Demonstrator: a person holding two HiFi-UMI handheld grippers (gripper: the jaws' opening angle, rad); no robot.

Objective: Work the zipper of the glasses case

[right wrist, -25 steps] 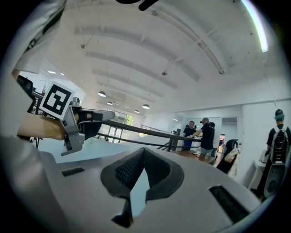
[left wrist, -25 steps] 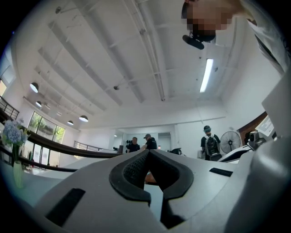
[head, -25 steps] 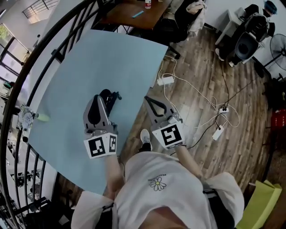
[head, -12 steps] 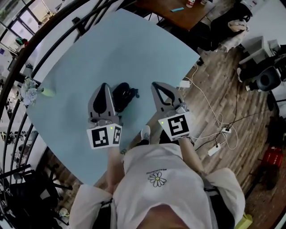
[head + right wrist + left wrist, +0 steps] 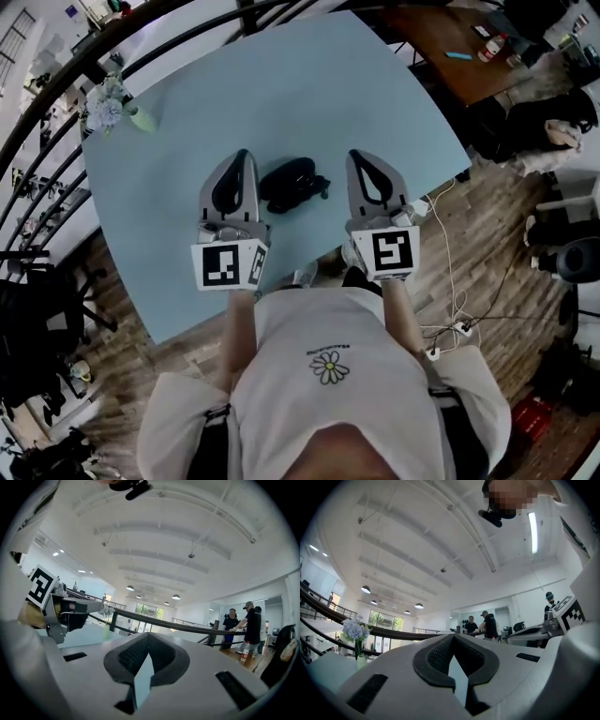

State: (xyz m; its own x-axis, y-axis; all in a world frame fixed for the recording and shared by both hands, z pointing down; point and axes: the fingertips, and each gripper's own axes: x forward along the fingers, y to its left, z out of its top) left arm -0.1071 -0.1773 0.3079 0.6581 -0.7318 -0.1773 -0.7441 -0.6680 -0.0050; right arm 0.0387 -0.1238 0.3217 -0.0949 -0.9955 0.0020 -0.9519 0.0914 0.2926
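A black glasses case (image 5: 291,185) lies on the light blue table (image 5: 281,84), near its front edge. In the head view it sits between the two grippers, apart from both. My left gripper (image 5: 242,155) is just left of the case, with its jaws shut and nothing between them. To the case's right, my right gripper (image 5: 361,156) is likewise shut and empty. Both point away from me, roughly level. The case is hidden in both gripper views, where each pair of fingertips meets: the left gripper (image 5: 453,637) and the right gripper (image 5: 147,634).
A vase of pale blue flowers (image 5: 108,108) stands at the table's far left corner. A black railing (image 5: 56,122) curves behind the table. At the right are a brown table (image 5: 450,37) and cables (image 5: 450,272) on the wooden floor. People stand far off (image 5: 248,620).
The right gripper has come from over the floor to over the table, right of the case. The left gripper has shifted so the case now lies between the two. The head view has swung.
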